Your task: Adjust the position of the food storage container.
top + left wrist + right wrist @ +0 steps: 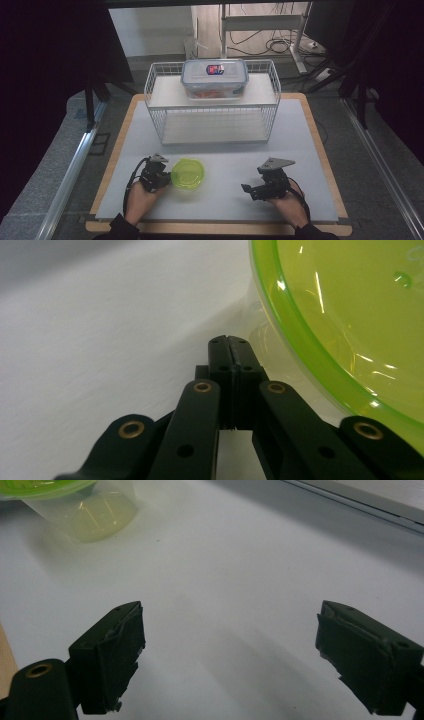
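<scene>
High view: left gripper (159, 176) fingers pressed together, empty, tips just beside the green-lidded tub (188, 173), which sits on the desk (225, 200) to their right. Right gripper (252, 190) fingers spread, well apart from it. Left hand nearer.

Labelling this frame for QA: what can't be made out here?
- Lidded box on the wire rack, high view: contents just an orange blur through the wall; lid label too small to read.
- Green-lidded cup, left gripper view: cut off by the top and right edges; contact with the shut left tongs unclear.
- The cup, right gripper view: cut by the top edge, blurred.
</scene>
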